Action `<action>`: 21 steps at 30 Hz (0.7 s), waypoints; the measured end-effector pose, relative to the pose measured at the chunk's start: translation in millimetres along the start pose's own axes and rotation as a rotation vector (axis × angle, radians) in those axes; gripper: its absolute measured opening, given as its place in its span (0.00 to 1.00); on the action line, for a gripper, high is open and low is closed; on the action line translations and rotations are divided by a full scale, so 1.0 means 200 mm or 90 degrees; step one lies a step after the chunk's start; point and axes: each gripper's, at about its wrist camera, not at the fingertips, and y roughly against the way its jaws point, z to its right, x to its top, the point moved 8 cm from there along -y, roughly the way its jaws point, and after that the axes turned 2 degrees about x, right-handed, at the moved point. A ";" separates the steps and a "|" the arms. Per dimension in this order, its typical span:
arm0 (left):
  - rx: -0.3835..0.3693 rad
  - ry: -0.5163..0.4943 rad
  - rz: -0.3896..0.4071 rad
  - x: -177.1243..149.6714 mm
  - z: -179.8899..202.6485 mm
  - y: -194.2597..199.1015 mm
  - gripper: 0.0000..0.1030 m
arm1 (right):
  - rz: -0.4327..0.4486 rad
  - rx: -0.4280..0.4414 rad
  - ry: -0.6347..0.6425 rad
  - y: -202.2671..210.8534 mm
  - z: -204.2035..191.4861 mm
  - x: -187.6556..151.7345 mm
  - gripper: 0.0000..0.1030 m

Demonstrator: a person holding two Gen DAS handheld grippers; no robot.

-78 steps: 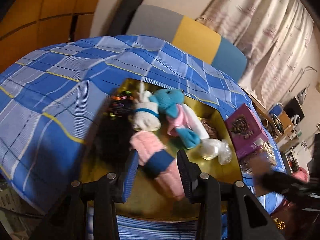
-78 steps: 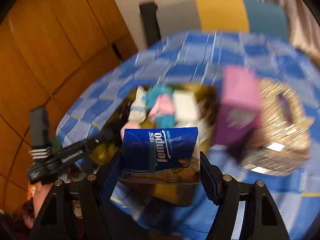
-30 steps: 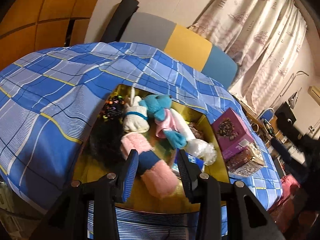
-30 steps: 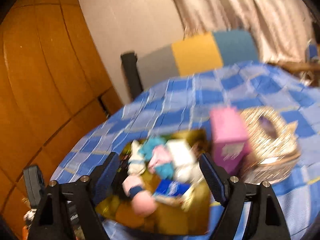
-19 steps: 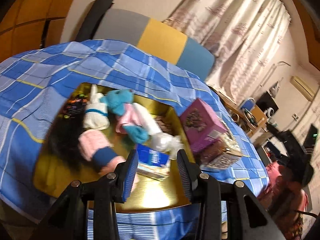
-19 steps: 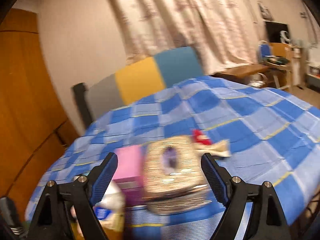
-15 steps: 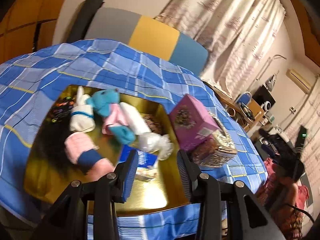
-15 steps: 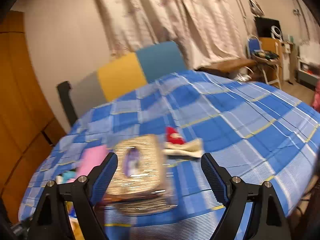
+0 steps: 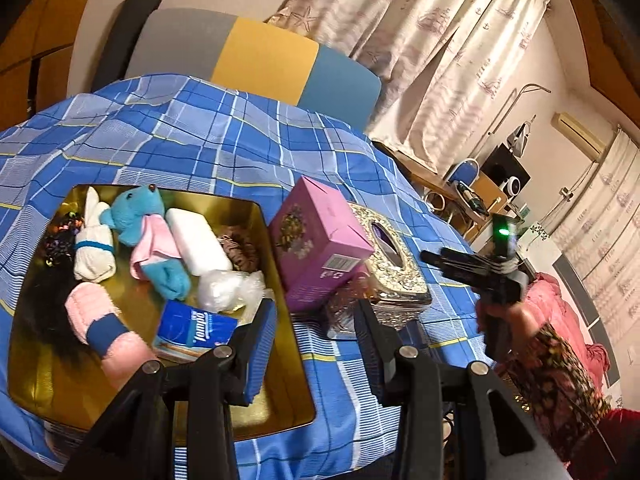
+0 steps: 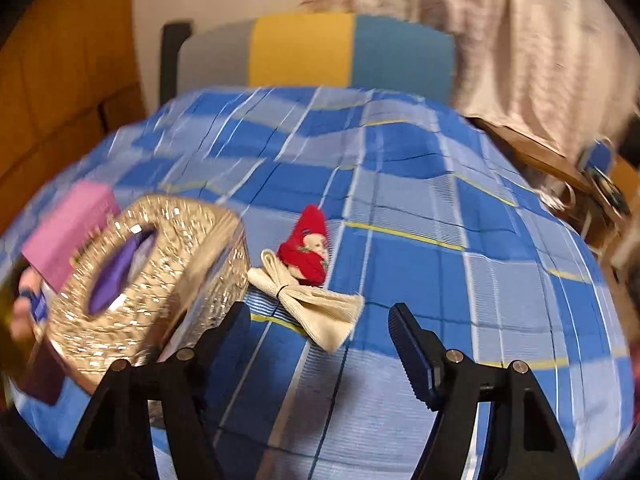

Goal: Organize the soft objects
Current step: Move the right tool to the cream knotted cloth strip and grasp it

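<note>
Tablecloth (image 10: 420, 208), blue plaid, covers the whole surface. Gold tray (image 9: 256, 220) on its left part already holds soft stuff: teal bear (image 9: 136, 210), pink-and-blue sock (image 9: 96, 322), white sock roll (image 9: 94, 250), tissue pack (image 9: 194, 330). Glitter tissue box (image 10: 160, 264) and purple box (image 9: 316, 240) sit w/ the tray on one side, loose items on the other.

Cream bow cloth (image 10: 316, 304) lies just ahead of right gripper (image 10: 320, 330), slightly left of centre, long axis running diagonally from upper left to lower right, near end almost between the fingertips. Red gnome toy (image 10: 308, 246) touches it on the far side.

Right gripper spread wide, empty, clearly nearer. Left gripper (image 9: 316, 332) also spread, empty, over the tray's right edge.

Likely next: right goes fwd and down onto the cloth.
</note>
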 end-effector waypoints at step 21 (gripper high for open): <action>0.015 -0.034 -0.030 0.12 0.12 -0.10 0.41 | -0.131 0.034 0.099 -0.35 -0.08 -0.11 0.25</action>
